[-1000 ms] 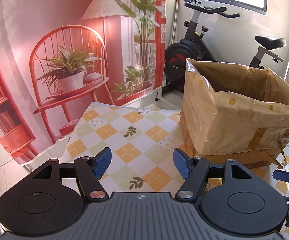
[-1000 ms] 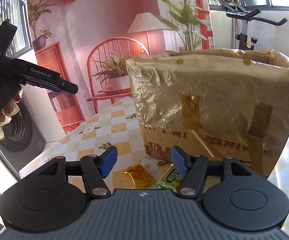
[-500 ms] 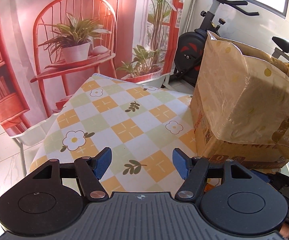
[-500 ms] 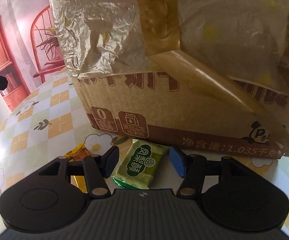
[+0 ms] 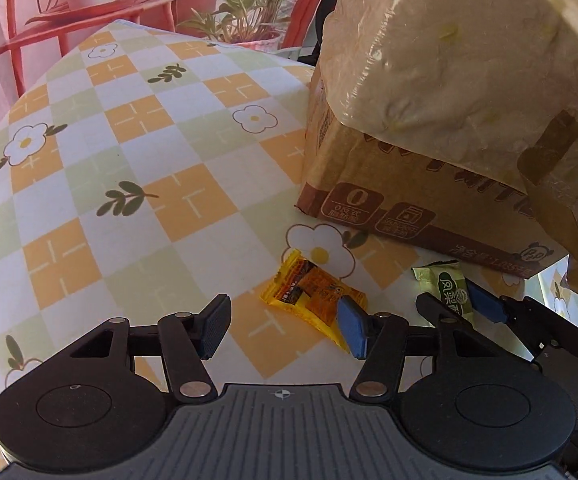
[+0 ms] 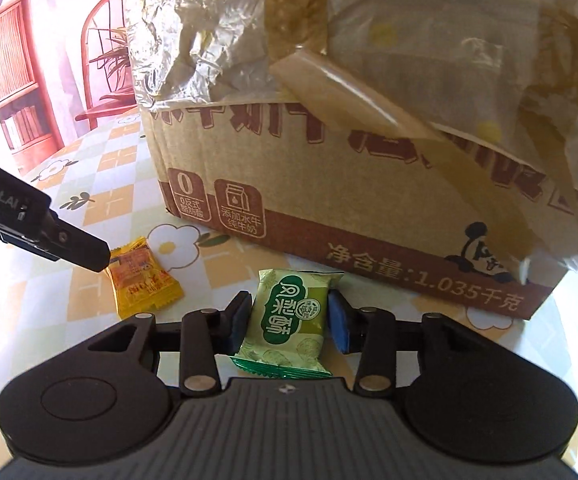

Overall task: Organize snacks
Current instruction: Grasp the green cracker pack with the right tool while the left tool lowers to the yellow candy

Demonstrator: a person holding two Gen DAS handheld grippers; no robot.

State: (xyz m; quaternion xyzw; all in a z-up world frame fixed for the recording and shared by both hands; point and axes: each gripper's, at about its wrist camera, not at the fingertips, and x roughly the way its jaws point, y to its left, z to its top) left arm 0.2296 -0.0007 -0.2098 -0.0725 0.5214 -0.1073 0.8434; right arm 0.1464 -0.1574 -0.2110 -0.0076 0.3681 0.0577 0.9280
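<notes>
Right tongs (image 6: 289,322): black two-finger tongs with blue pads, their jaws closing around the green rectangular foil snack packet (image 6: 287,318). The packet sits between the pads; the left pad touches its edge, and the right pad looks to be touching or just short of it.
Left tongs (image 5: 285,330): black two-finger tongs with blue pads, about half open and closing. Nothing is gripped. Its right pad overlaps the near end of the yellow-orange crinkled snack wrapper (image 5: 309,294); the left pad is over bare cloth.
Green packet: lying flat on the tabletop just in front of the brown cardboard box (image 6: 369,208), near the middle of the box's front side.
Yellow-orange wrapper: flat on the tabletop, in front of the box's left front corner and to the left of the green packet, apart from it.
Cardboard box: printed with dark brown lettering and a small panda drawing, its upper part covered in crinkled translucent plastic held with tan tape.
Tabletop (image 5: 137,184): covered with a cloth of orange, pale green and white squares with flowers and leaves.
Beyond the box: a pink and red backdrop (image 6: 49,60) picturing a chair and potted plants.
</notes>
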